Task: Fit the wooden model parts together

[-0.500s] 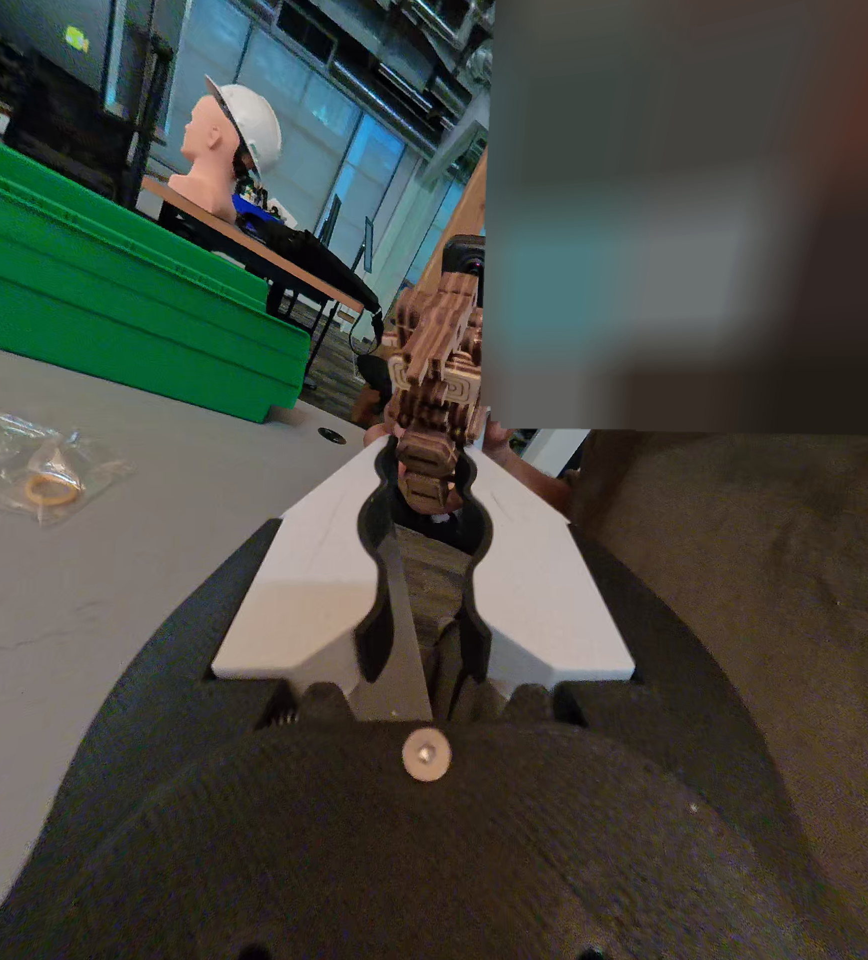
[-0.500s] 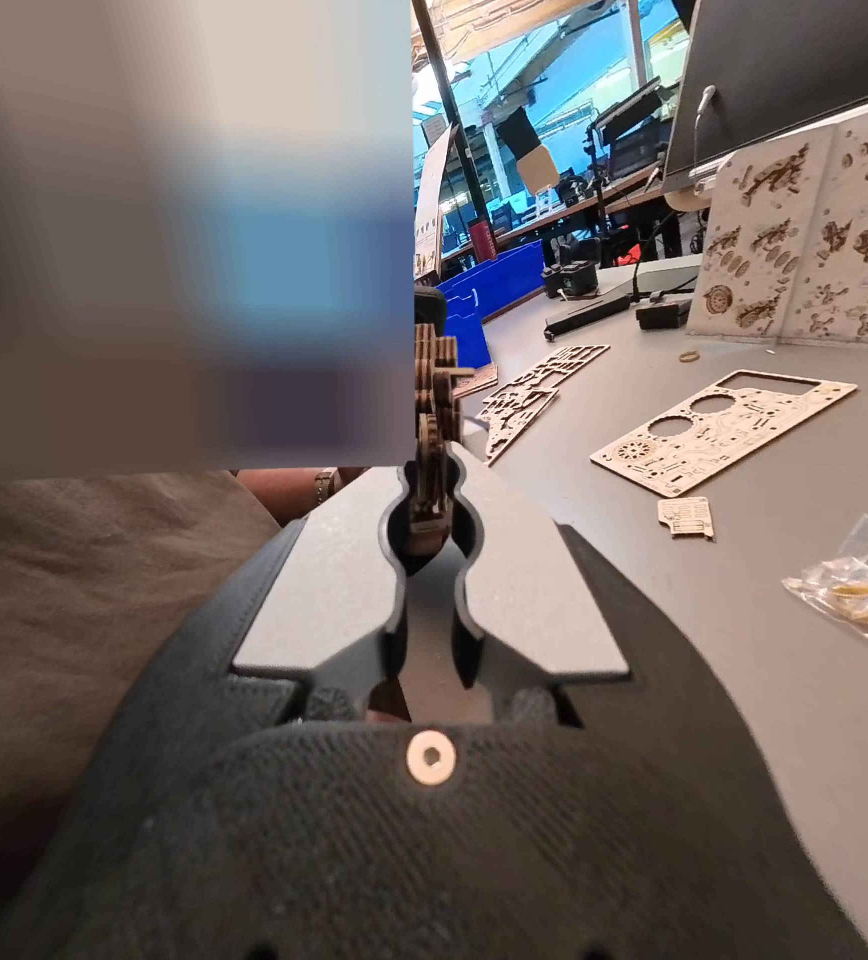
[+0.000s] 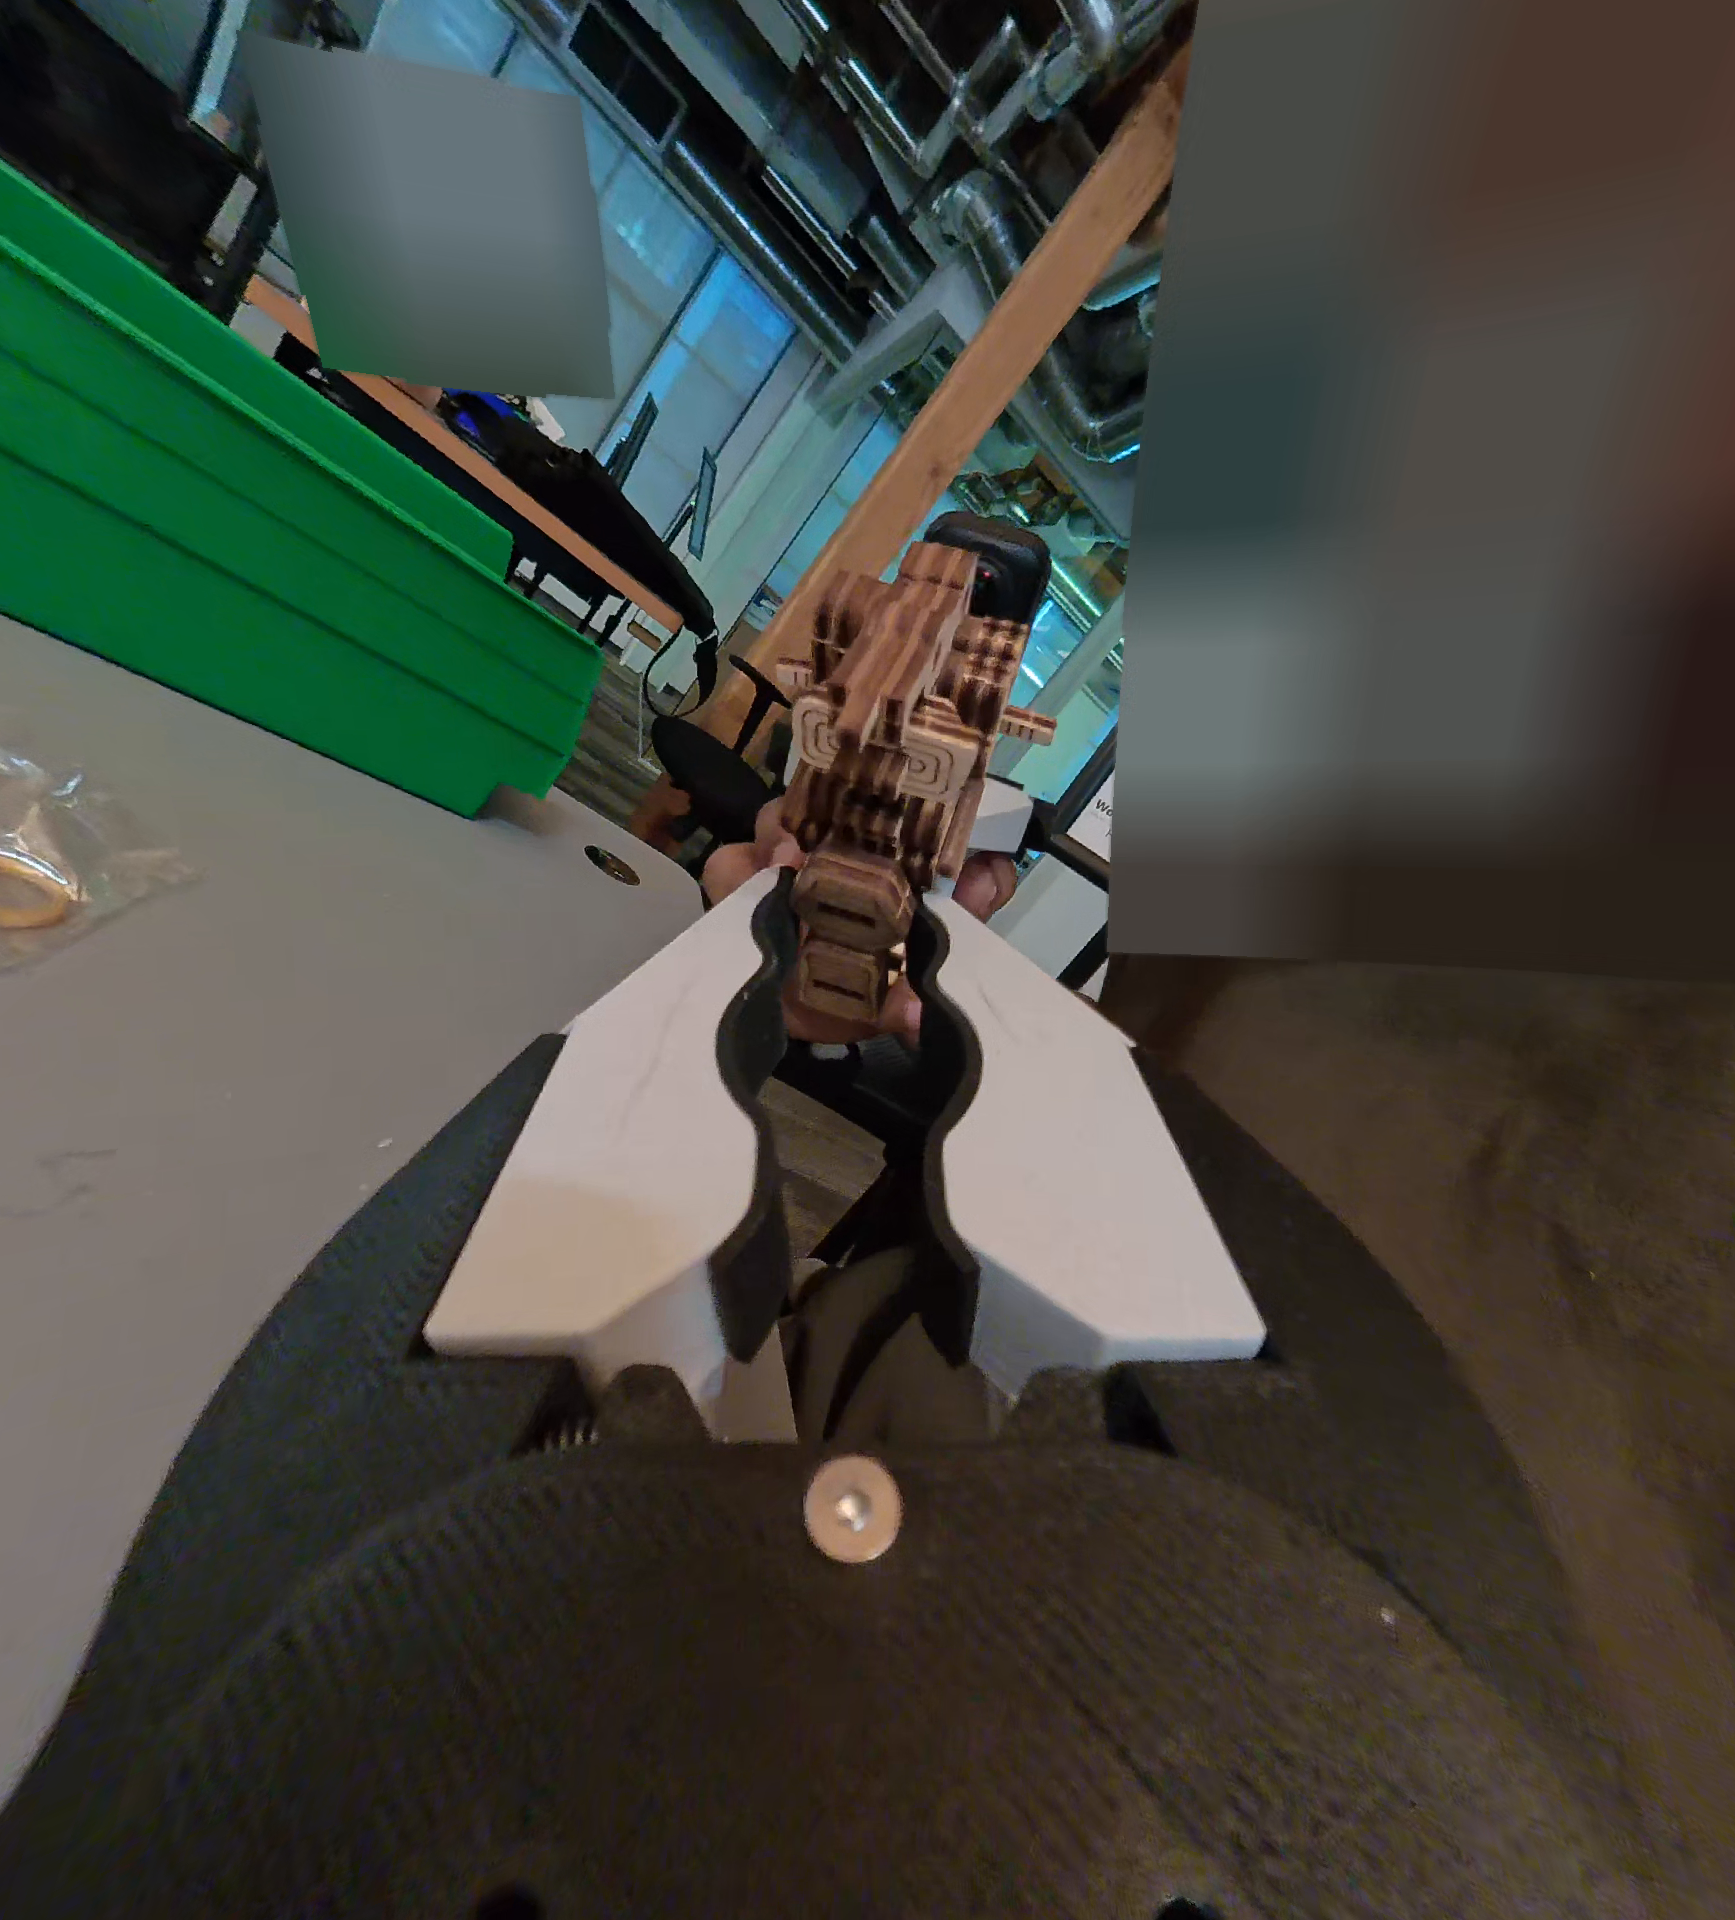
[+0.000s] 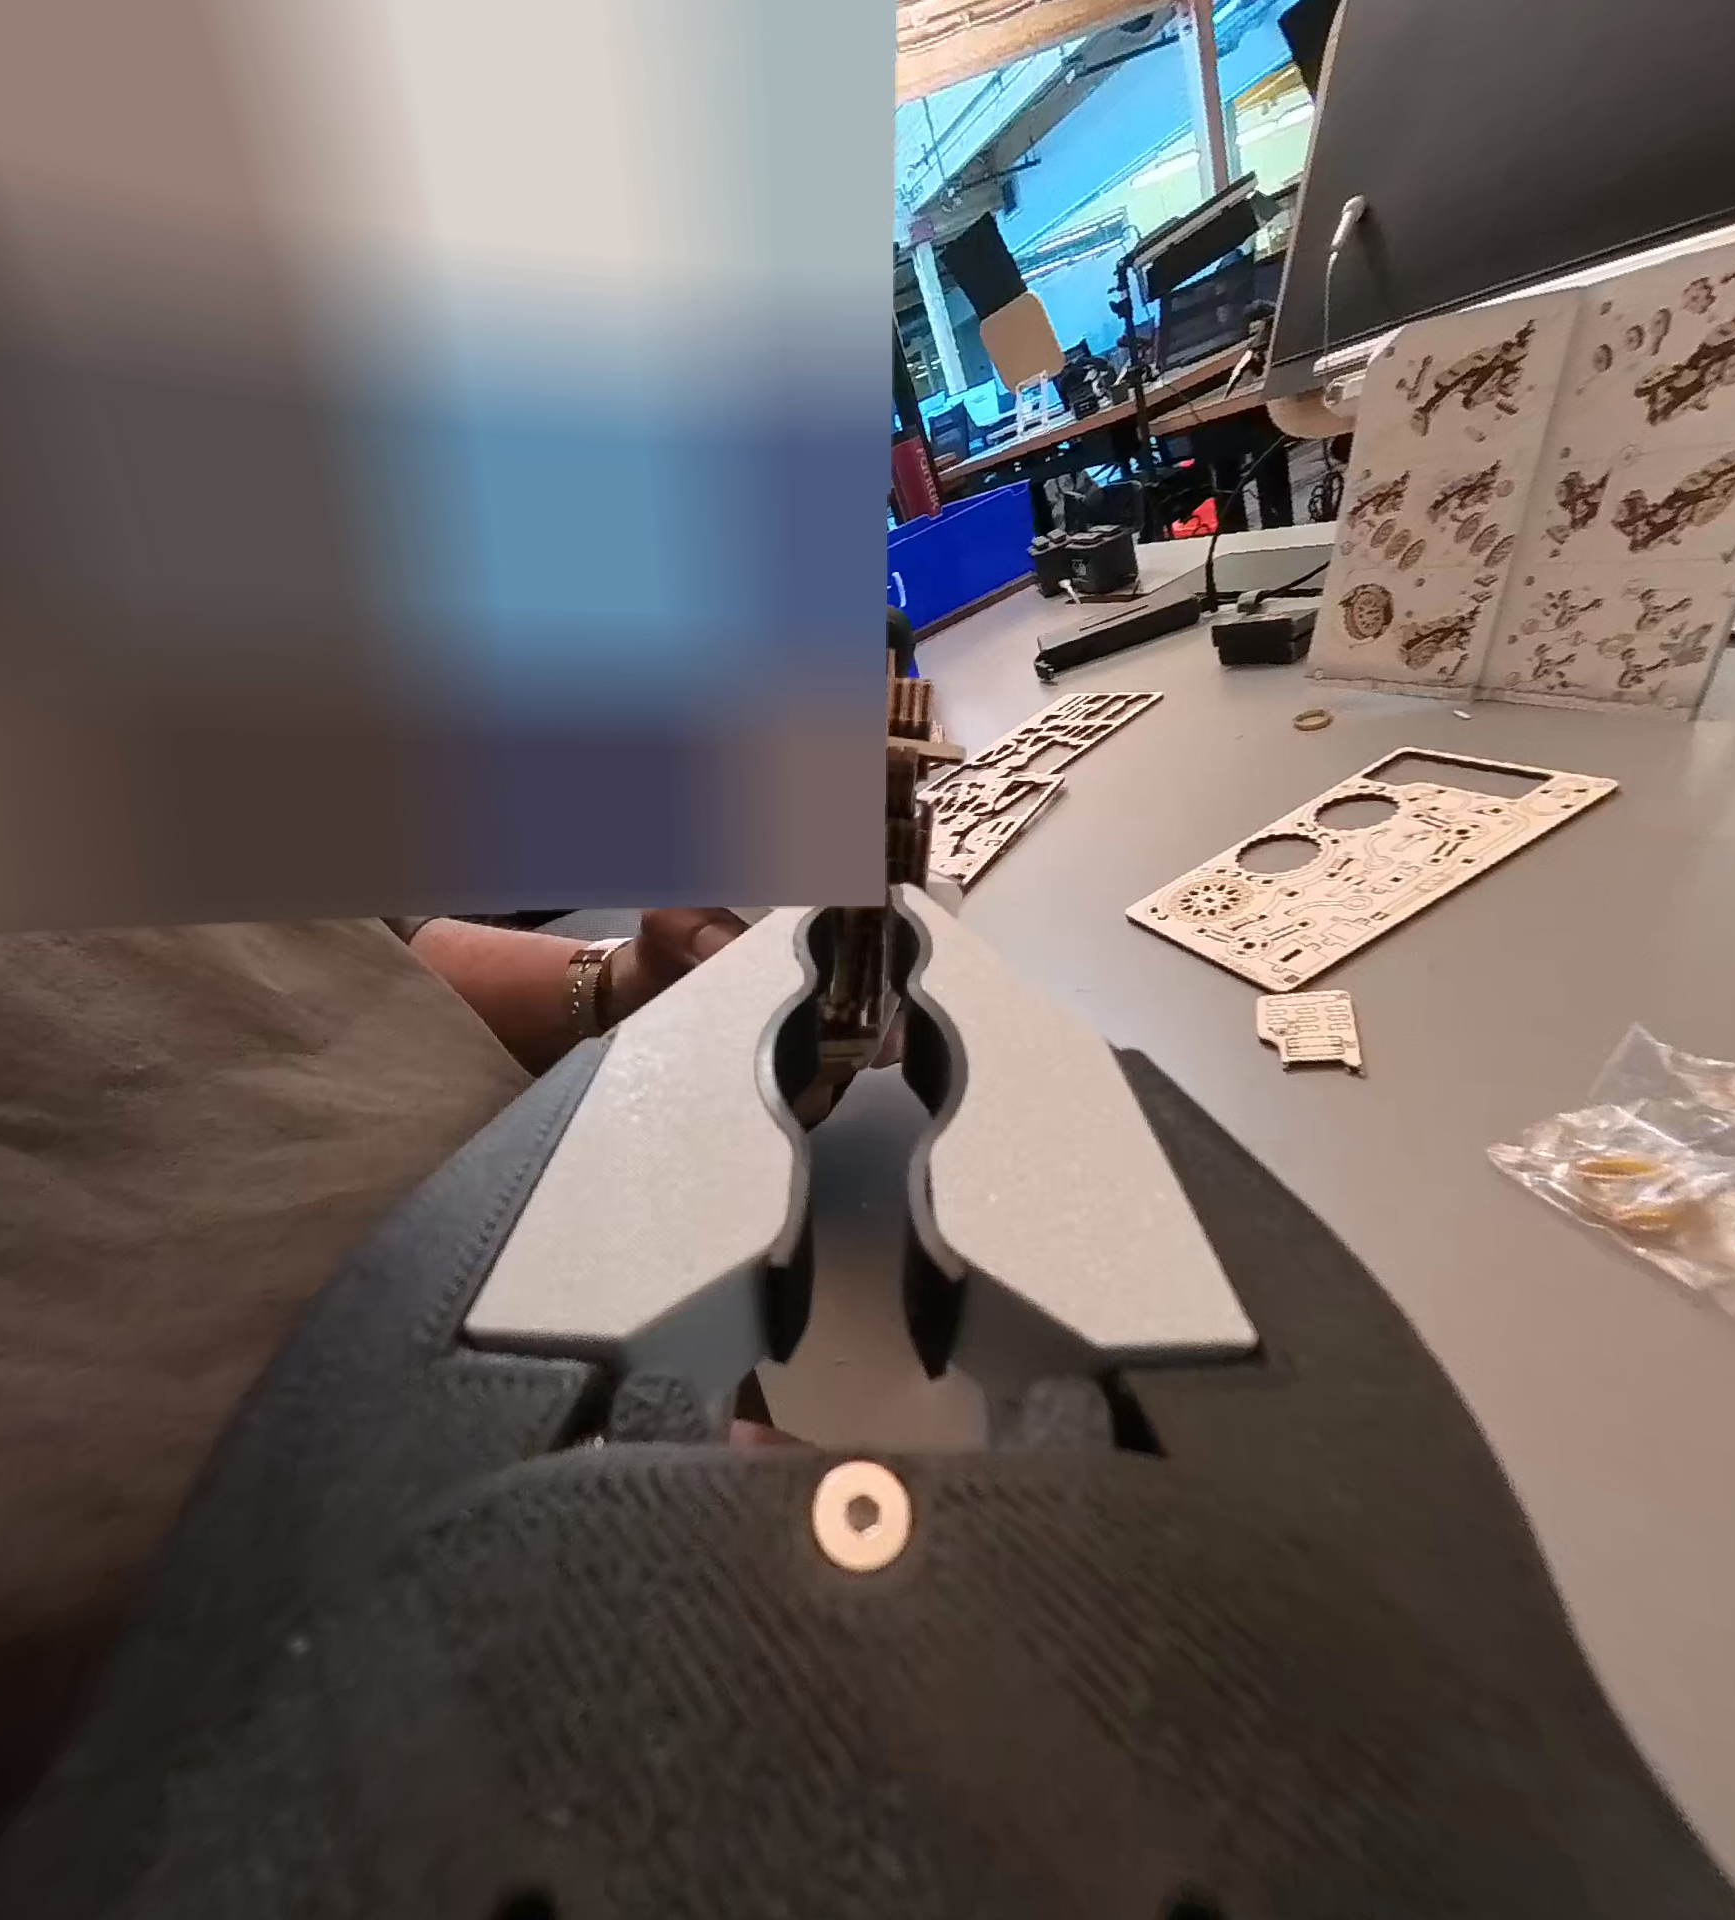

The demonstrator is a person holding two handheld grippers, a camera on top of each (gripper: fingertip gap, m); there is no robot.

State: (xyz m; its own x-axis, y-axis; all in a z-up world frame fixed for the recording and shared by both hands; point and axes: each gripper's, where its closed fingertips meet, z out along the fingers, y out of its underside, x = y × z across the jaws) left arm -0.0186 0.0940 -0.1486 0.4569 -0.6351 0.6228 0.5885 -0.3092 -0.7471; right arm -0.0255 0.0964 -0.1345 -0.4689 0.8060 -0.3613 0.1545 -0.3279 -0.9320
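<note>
I see a layered plywood model (image 3: 884, 769) with dark scorched edges, matt grey table (image 4: 1465, 1091), glossy green plastic bins (image 3: 167, 499), and a crinkled clear plastic bag (image 4: 1694, 1184).

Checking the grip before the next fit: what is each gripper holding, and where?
Both hold the wooden model: left gripper at its lower end, right gripper likewise, partly hidden.

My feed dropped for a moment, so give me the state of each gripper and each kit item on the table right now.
left gripper: shut on wooden model.
right gripper: shut on wooden model.
wooden model: partly built, held in the air between both grippers.
large part sheet: flat on the table, several pieces punched out.
small wooden piece: loose, flat on the table.
plastic bag: lying on the table, rubber bands inside.
</note>
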